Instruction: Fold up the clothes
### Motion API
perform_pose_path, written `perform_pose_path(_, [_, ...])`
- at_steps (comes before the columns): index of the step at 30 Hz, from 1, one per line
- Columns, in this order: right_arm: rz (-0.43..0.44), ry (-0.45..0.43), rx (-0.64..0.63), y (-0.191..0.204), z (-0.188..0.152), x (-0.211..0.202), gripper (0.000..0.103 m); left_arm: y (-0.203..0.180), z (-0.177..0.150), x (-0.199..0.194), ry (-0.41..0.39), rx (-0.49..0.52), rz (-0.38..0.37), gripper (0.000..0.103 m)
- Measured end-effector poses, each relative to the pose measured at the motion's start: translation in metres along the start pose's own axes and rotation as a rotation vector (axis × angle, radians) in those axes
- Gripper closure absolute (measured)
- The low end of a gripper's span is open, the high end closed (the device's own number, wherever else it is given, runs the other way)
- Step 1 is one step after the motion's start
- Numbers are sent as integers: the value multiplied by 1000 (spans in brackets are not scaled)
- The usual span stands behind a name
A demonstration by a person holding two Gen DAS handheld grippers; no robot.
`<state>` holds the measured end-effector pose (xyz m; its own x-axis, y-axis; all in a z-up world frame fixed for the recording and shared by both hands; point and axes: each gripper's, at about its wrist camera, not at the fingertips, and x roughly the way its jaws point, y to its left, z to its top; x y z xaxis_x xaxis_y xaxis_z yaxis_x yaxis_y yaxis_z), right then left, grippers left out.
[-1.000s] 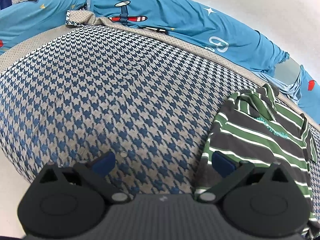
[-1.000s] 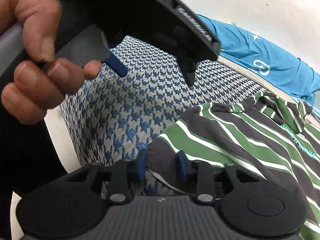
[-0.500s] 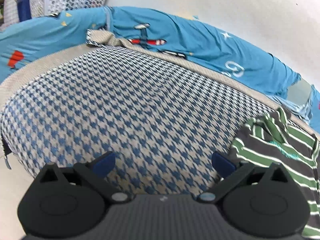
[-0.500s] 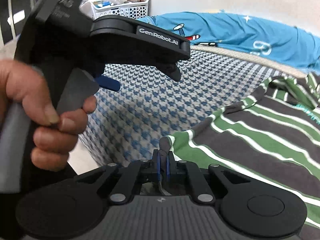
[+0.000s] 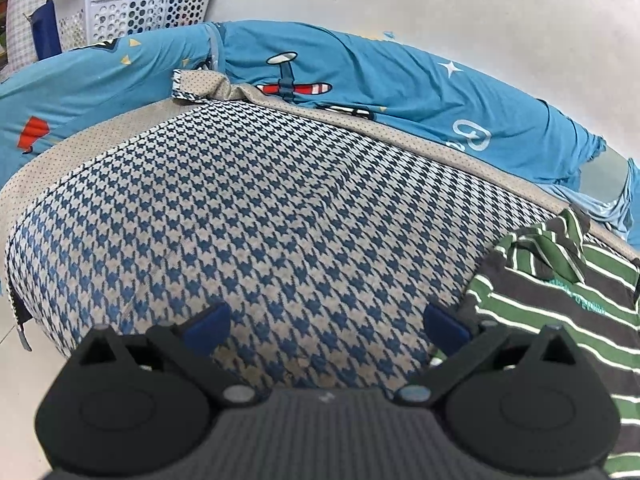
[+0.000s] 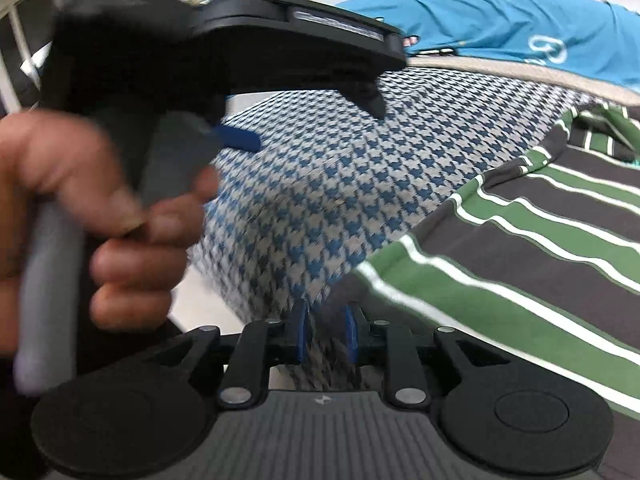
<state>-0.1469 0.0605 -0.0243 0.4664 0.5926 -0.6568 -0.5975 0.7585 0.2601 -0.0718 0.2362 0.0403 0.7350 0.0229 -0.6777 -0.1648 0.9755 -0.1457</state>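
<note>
A grey shirt with green and white stripes (image 6: 520,248) lies on the right part of a blue houndstooth cushion (image 6: 340,184). My right gripper (image 6: 326,332) is low at the shirt's near left corner. Its jaws are opening and a narrow gap shows between the blue pads (image 6: 302,332). The shirt's corner lies just ahead of them, and the pads do not press on it. My left gripper (image 5: 326,326) hovers wide open over the bare cushion (image 5: 280,220), left of the shirt (image 5: 560,304). In the right wrist view a hand (image 6: 80,208) holds the left gripper (image 6: 308,124) above the cushion.
A blue bedsheet with aeroplane prints (image 5: 360,80) runs behind the cushion, against a pale wall. A white perforated basket (image 5: 148,8) with odds and ends stands at the far left. Pale floor (image 5: 24,360) lies beyond the cushion's left edge.
The right jaws pinched shut on the shirt's corner half a second ago and have since parted. The right view has rolled. The left view tilted up, and the shirt slid towards its right edge.
</note>
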Motion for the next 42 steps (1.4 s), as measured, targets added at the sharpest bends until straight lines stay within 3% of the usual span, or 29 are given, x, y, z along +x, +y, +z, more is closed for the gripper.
perform_pose_path(4, [-29,-3,15,-10,-14,-24,82,-9,-6,0,11,12,-47,0])
perform_pose_path(18, [-264,-77,183,-76,-53,-114,79,-79,-36,9,117,160,-256,0])
perform_pose_path(31, [-423,-146,257,-145,-48,-165,76,-131,-70,8,154,342,-332,0])
perform_pose_path(42, [-509,-148,353,-234,-22,-179,75,-159,-86,2,141,430,-404,0])
